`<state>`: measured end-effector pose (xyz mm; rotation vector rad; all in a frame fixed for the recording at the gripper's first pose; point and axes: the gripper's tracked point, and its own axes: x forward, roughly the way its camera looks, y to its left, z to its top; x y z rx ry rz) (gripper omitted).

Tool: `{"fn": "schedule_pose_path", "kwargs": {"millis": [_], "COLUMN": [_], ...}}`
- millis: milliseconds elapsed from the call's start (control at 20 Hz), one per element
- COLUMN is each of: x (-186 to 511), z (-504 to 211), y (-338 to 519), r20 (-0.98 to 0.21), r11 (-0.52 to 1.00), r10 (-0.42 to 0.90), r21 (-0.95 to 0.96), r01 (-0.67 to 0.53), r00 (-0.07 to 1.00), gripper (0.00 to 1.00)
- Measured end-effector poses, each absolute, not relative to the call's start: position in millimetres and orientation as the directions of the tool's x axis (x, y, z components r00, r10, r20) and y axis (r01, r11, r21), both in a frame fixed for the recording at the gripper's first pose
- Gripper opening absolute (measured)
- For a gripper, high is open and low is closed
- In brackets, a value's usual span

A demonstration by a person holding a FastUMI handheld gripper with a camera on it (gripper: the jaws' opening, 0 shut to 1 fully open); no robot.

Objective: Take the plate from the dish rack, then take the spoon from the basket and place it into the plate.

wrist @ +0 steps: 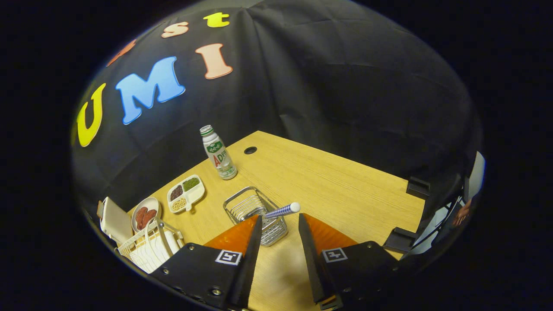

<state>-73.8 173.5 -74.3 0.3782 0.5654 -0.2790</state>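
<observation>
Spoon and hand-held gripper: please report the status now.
Hand-held gripper open, holding nothing. Spoon in wire basket, handle sticking out just ahead of the fingers. Dish rack beside the gripper. Nothing blocking the spoon.

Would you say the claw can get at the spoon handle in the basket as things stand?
Probably yes: the claw is open, and the spoon handle juts from the wire basket just ahead of its fingertips, with nothing between.

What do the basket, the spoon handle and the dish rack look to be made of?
Basket: shiny metal wire, it looks like, with bright glints on its bars.
Spoon handle: probably glazed ceramic or plastic, smooth, striped, white-tipped.
Dish rack: likely white coated wire or plastic, matte.
The gripper is open, the handle just ahead.
</observation>
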Motion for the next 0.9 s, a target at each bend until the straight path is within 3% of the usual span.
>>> {"fn": "schedule_pose_path", "kwargs": {"millis": [350, 400, 550, 700, 750, 800, 900], "x": [-40.7, -38.7, -35.0, -25.9, -22.6, -20.3, -15.7], "z": [-89.5, -95.0, -95.2, -82.4, -76.1, -78.4, -71.8], "y": [161.5, 163.6, 166.3, 175.7, 181.8, 181.8, 184.8], "r20": [-0.554, -0.563, -0.556, -0.515, -0.495, -0.504, -0.506], "r11": [0.836, 0.831, 0.822, 0.796, 0.795, 0.806, 0.822], "r10": [-0.124, -0.122, -0.100, -0.055, -0.039, -0.045, -0.047], "r21": [0.389, 0.393, 0.421, 0.494, 0.511, 0.491, 0.470], "r01": [0.387, 0.394, 0.384, 0.348, 0.327, 0.330, 0.321], "r00": [0.823, 0.818, 0.825, 0.856, 0.868, 0.862, 0.861], "gripper": [0.53, 0.43, 0.38, 0.19, 0.19, 0.11, 0.12]}}
